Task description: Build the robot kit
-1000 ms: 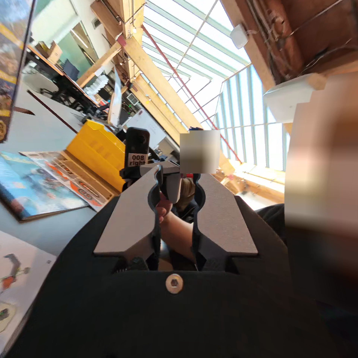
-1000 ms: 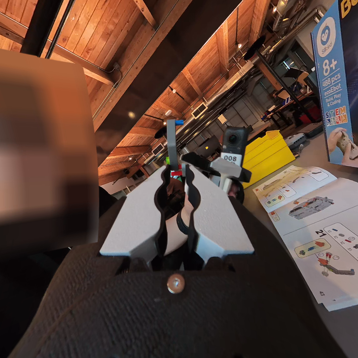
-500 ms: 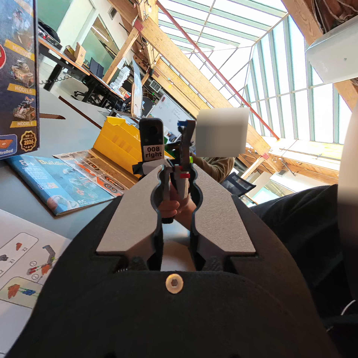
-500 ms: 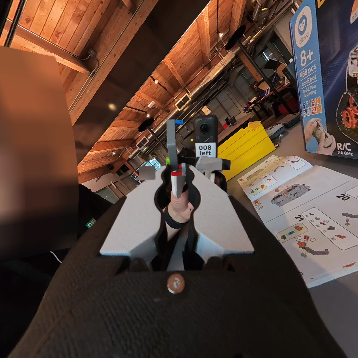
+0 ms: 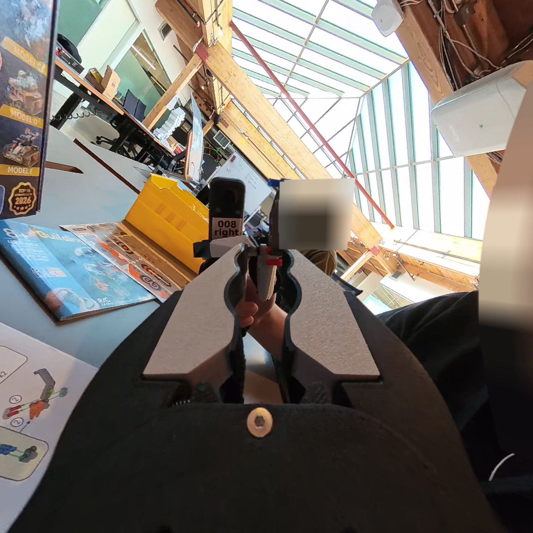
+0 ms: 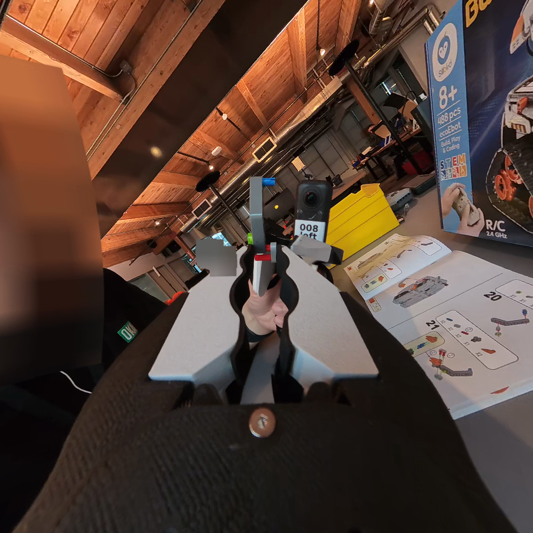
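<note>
A small brick assembly (image 6: 257, 219) has a grey upright beam, a blue pin on top, a green pin, red pins and a white panel. My right gripper (image 6: 262, 251) is shut on its lower part and holds it up in the air. In the left wrist view the assembly (image 5: 266, 275) appears between the tips of my left gripper (image 5: 265, 253), whose jaws stand a little apart. I cannot tell whether they touch it. The two grippers face each other: the right one (image 5: 230, 245) and the left one (image 6: 314, 249) each show in the other's view.
An open instruction booklet (image 6: 447, 302) lies on the grey table (image 5: 86, 190). It also shows in the left wrist view (image 5: 17, 403). A blue booklet (image 5: 72, 268), a yellow bin (image 5: 170, 213) and a tall printed box (image 6: 490, 115) stand nearby. A person's hand (image 5: 253, 311) holds each gripper. Less than 4 cm separates the two grippers' tips.
Both grippers tilted down from the ceiling toward the table and drew closer. The assembly in the right gripper now appears between the left gripper's fingertips.
</note>
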Demonstrator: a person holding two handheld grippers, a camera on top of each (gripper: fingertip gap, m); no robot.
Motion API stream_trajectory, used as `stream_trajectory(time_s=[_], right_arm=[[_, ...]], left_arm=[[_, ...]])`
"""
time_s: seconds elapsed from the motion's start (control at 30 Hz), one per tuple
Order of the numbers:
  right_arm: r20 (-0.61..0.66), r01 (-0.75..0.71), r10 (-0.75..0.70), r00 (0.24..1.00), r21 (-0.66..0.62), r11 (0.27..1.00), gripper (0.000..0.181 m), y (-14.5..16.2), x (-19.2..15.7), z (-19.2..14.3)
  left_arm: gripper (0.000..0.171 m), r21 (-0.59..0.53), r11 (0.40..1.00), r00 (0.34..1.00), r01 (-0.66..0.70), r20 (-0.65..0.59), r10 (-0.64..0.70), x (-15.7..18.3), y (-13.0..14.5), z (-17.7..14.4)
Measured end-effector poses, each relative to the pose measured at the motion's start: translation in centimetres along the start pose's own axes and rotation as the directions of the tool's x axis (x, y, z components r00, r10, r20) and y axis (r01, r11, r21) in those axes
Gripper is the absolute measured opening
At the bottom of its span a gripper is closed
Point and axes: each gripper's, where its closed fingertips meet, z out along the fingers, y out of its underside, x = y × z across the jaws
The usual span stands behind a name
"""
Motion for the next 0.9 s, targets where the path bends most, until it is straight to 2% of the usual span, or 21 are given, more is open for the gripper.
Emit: stream_trajectory(time_s=[0.2, 0.23, 0.27, 0.4, 0.53, 0.9], right_arm=[[0.04, -0.094, 0.093, 0.995, 0.018, 0.995, 0.014, -0.1, 0.1, 0.0], [0.04, -0.096, 0.095, 0.995, 0.016, 0.995, 0.004, 0.0, 0.3, 0.0], [0.034, -0.094, 0.093, 0.995, 0.022, 0.995, 0.004, -0.1, 0.3, -0.1], [0.018, -0.054, 0.054, 0.998, 0.005, 0.999, 0.005, 0.1, 0.2, 0.0], [0.017, -0.093, 0.093, 0.996, 0.016, 0.996, 0.018, -0.1, 0.3, 0.0], [-0.041, -0.122, 0.123, 0.992, 0.013, 0.992, 0.016, 0.1, 1.1, -0.1]], left_arm=[[0.021, 0.034, 0.997, 0.996, 0.076, -0.048, -0.074, -0.1, -0.3, -0.2], [0.019, 0.04, 0.996, 0.994, 0.085, -0.068, -0.082, 0.2, -0.4, -0.2], [0.016, 0.045, 0.994, 0.992, 0.099, -0.082, -0.095, 0.3, -0.6, -0.2], [0.011, 0.041, 0.997, 0.996, 0.062, -0.069, -0.059, 0.6, -0.7, -0.3], [0.011, 0.031, 0.999, 1.0, 0.009, -0.018, -0.008, 0.1, -0.6, -0.4], [0.011, 0.009, 0.999, 0.999, -0.03, 0.043, 0.03, -0.6, -0.4, -0.6]])
